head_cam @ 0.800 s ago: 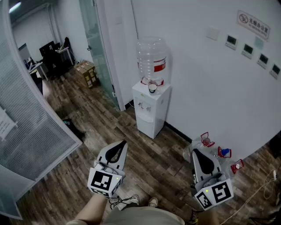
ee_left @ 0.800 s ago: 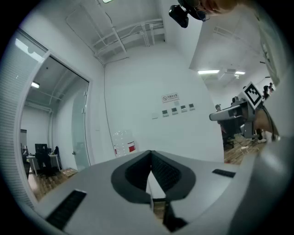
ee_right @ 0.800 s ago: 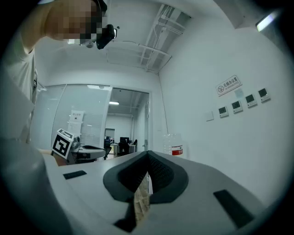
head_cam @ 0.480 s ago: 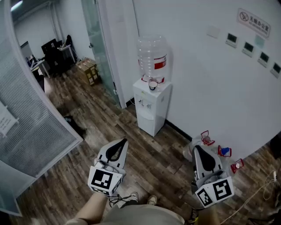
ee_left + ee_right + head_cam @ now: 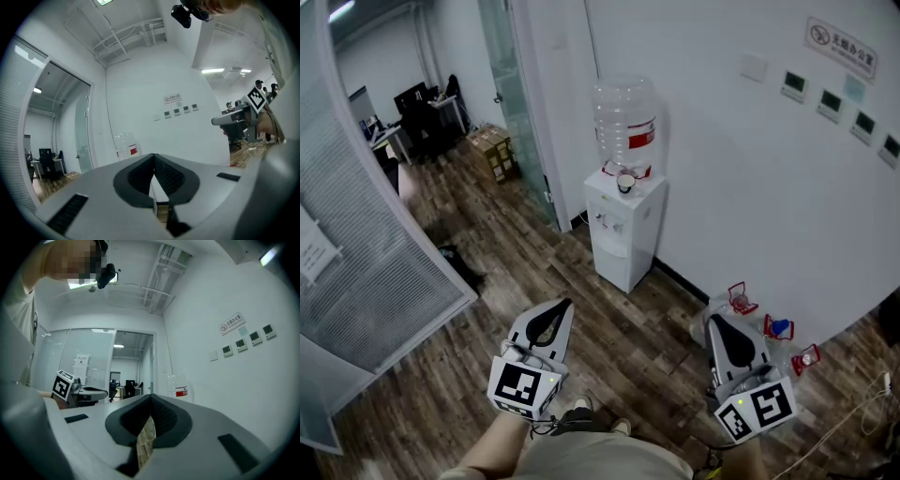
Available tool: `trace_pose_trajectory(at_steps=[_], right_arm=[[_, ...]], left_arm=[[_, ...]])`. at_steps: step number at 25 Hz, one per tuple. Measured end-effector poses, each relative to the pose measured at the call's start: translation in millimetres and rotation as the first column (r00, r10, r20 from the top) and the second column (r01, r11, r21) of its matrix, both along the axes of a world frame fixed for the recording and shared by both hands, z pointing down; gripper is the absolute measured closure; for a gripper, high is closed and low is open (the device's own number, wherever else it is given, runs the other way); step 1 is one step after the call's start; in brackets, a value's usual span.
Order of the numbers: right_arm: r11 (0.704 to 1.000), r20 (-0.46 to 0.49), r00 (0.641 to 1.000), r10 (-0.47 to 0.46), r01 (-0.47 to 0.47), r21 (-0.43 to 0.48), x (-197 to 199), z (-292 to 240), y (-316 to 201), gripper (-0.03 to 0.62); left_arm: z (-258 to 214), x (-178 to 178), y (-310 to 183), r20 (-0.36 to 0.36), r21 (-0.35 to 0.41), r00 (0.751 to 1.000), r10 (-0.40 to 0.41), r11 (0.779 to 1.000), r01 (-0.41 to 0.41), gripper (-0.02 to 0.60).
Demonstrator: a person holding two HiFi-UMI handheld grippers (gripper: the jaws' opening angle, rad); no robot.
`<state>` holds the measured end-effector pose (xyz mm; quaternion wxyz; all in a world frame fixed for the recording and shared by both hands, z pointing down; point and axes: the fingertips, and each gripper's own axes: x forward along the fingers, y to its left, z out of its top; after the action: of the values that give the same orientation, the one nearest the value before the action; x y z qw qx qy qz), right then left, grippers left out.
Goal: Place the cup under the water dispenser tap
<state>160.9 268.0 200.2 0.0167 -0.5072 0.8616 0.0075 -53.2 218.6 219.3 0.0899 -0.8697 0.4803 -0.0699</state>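
Up on the water dispenser [image 5: 623, 244] sits the cup [image 5: 625, 185]; well back, left gripper [image 5: 562, 307] and right gripper [image 5: 715, 323] both pressed together, empty.

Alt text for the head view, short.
A white water dispenser with a clear bottle stands against a white wall on a wood floor, and a cup sits on its top. Near the bottom edge, the left gripper and right gripper are held out, jaws shut and empty.
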Motion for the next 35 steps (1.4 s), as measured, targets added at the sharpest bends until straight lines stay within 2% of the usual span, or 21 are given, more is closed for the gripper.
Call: trace_pose_trajectory(at_steps=[11, 17, 27, 31, 35], right_arm=[[1.000, -0.025, 0.999, -0.029, 0.029, -0.002, -15, 22, -37, 0.588], [0.999, -0.034, 0.999, -0.041, 0.041, -0.021, -34, 32, -84, 0.588], [0.998, -0.041, 0.999, -0.020, 0.017, -0.066, -62, 41, -210, 0.588], [0.997, -0.046, 0.999, 0.013, -0.017, -0.081, -77, 37, -269, 0.588], [0.996, -0.048, 0.998, 0.044, -0.048, -0.080, -95, 30, -326, 0.588]], left_arm=[[13, -11, -26, 0.006, 0.021, 1.000, -0.023, 1.000, 0.023, 0.578], [21, -27, -70, 0.003, 0.014, 1.000, -0.023, 1.000, 0.023, 0.578], [30, -52, -199, 0.014, -0.021, 1.000, 0.004, 1.000, -0.004, 0.578], [22, -65, -259, 0.001, -0.034, 0.999, 0.036, 0.999, -0.036, 0.577], [21, -80, -321, 0.016, -0.033, 0.997, 0.073, 0.997, -0.072, 0.578]])
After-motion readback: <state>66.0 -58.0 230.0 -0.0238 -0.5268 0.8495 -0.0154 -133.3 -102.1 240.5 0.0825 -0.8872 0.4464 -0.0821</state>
